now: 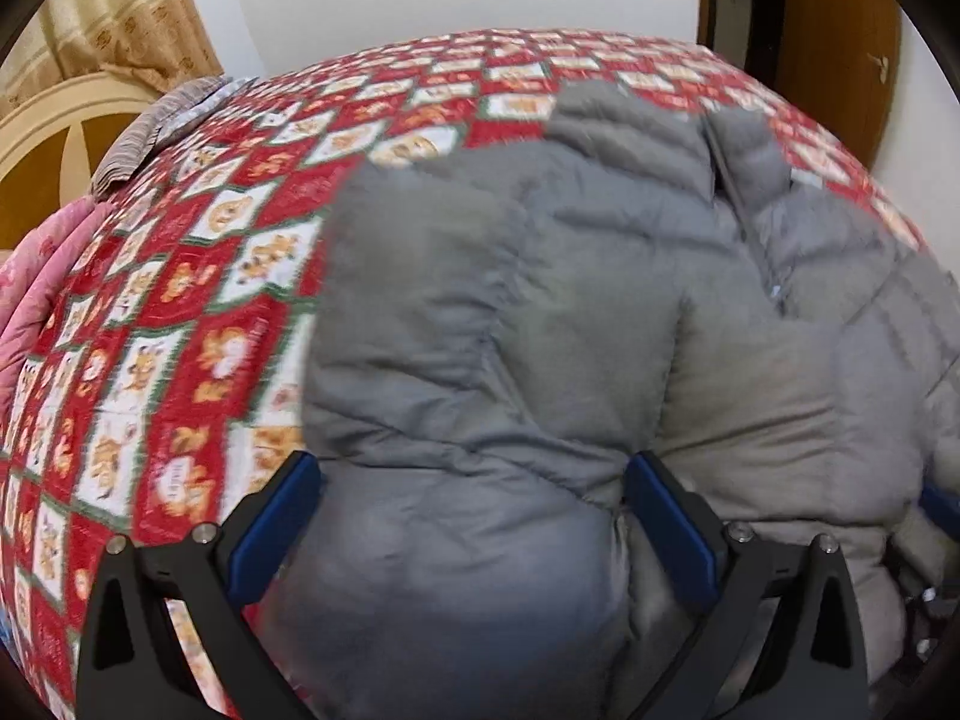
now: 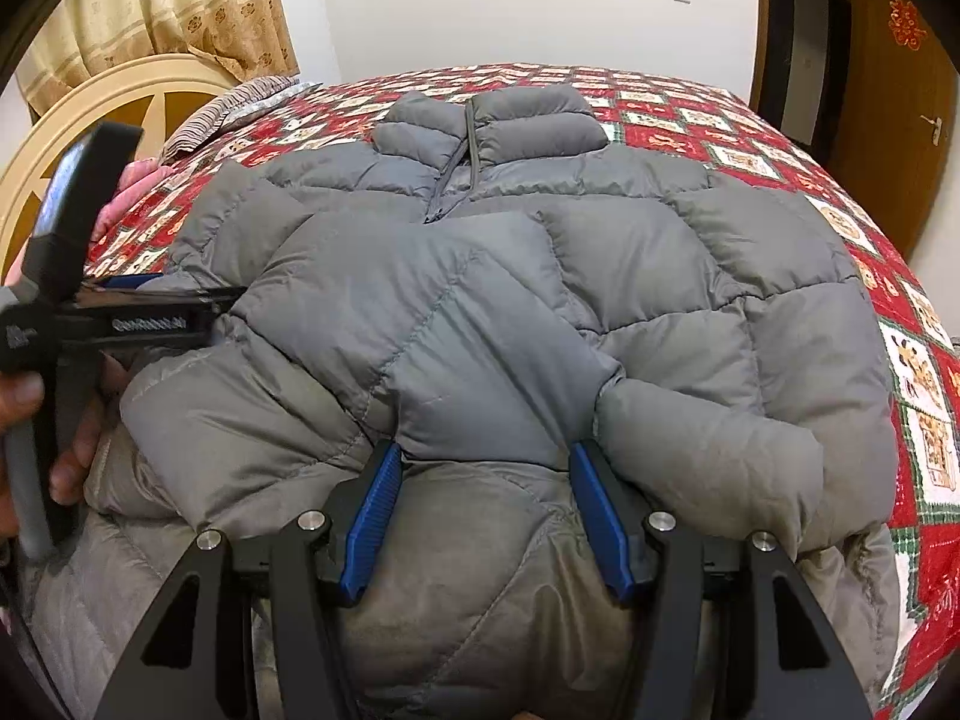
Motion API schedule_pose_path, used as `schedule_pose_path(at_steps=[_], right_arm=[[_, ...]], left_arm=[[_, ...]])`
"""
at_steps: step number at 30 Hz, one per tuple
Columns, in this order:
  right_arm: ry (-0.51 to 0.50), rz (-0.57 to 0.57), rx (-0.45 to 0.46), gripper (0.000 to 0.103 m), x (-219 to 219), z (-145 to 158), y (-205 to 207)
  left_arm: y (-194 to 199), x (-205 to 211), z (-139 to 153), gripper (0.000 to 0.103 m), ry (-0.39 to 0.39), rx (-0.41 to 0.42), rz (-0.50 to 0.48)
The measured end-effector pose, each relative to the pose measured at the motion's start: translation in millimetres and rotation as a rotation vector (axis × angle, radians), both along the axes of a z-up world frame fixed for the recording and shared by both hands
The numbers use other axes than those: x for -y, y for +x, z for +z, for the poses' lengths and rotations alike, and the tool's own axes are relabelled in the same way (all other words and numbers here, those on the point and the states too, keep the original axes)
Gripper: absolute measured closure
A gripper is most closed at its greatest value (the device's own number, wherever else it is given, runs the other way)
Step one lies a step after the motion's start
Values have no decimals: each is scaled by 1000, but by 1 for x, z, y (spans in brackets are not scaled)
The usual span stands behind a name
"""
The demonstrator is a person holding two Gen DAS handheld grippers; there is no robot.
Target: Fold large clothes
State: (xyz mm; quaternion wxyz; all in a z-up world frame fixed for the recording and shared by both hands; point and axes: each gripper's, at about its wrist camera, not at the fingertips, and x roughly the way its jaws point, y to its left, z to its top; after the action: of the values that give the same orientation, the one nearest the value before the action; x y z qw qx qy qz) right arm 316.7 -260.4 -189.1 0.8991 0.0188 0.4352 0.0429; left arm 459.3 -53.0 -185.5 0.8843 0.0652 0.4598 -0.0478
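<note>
A grey quilted puffer jacket (image 2: 540,276) lies front up on the bed, collar (image 2: 486,120) at the far side, both sleeves folded in over the chest. My right gripper (image 2: 485,462) is open, its blue pads straddling the jacket's near hem without pinching it. My left gripper (image 1: 474,474) is open too, its blue fingers (image 1: 282,516) either side of a bulge of the jacket (image 1: 540,312); that view is blurred. The left gripper also shows at the left in the right wrist view (image 2: 138,300), against the jacket's left side.
The bed carries a red patchwork quilt (image 2: 690,114) with cartoon squares. A cream round headboard (image 2: 90,120), a striped pillow (image 2: 240,102) and pink bedding (image 1: 36,294) are at the left. A brown door (image 2: 900,90) stands at the right.
</note>
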Motion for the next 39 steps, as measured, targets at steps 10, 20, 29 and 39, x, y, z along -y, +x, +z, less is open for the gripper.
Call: schedule_pose_path(at_steps=[10,20,29,39], right_arm=[[-9,-19,38,32,13,70,65],[30,-100,-41,31,60,81,200],[151,-176,-102,27,78,72,302],[122,-138,-207,85,89,44,299]], left_arm=[[50,28,51,0,18,71,-45],[155,58,63,0,-68,34,-3],[221,91,41,0,0,9,16],[206,93,16,82,-76,-116,-137]])
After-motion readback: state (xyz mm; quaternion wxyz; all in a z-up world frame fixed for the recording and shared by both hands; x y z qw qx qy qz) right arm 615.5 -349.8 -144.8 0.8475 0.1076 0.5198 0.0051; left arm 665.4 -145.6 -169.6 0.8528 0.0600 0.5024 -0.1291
